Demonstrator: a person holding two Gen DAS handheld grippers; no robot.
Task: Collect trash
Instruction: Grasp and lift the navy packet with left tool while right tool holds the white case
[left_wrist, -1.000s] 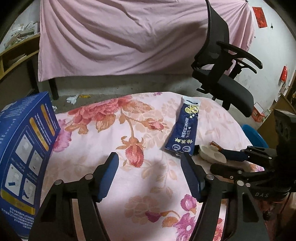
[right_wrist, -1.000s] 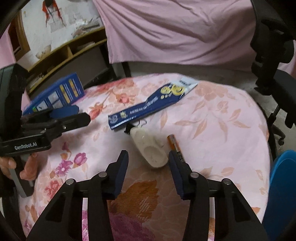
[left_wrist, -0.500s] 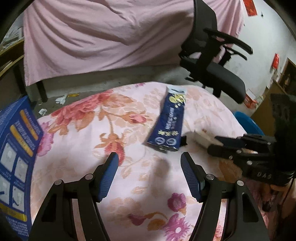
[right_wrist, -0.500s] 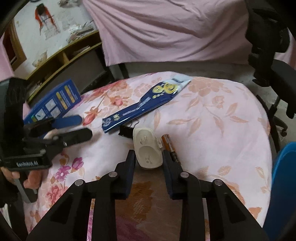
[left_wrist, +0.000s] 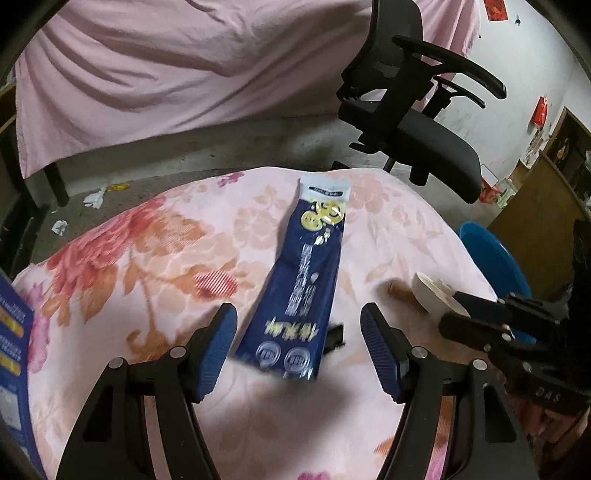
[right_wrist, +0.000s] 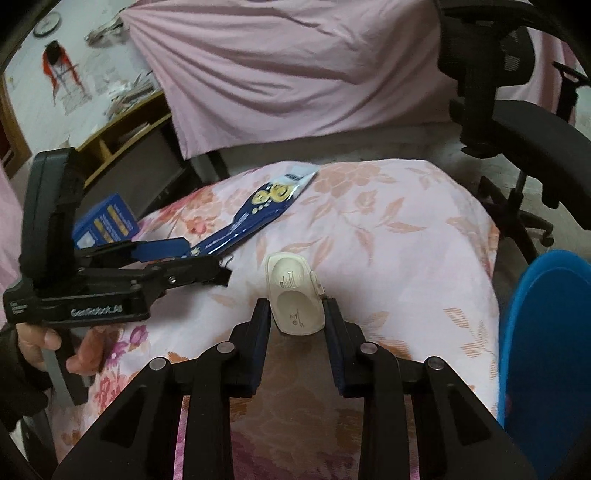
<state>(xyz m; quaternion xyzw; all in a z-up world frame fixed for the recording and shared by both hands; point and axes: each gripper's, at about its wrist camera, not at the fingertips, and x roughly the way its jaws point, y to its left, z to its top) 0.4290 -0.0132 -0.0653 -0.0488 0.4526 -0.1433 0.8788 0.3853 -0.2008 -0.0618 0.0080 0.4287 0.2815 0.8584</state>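
A long dark blue wrapper lies on the floral pink cloth; it also shows in the right wrist view. My left gripper is open, its fingers either side of the wrapper's near end. My right gripper is shut on a white plastic case, held just above the cloth; the case shows at the right of the left wrist view. A small brown battery lies beside the case. A small black clip lies by the wrapper's near end.
A blue box stands at the cloth's left edge. A blue bin stands low on the right. A black office chair stands beyond the cloth, and a pink sheet hangs behind. Paper scraps lie on the floor.
My right gripper closed on the white case and lifted it slightly. My left gripper moved right and forward, so that its open fingers now straddle the blue wrapper's near end.
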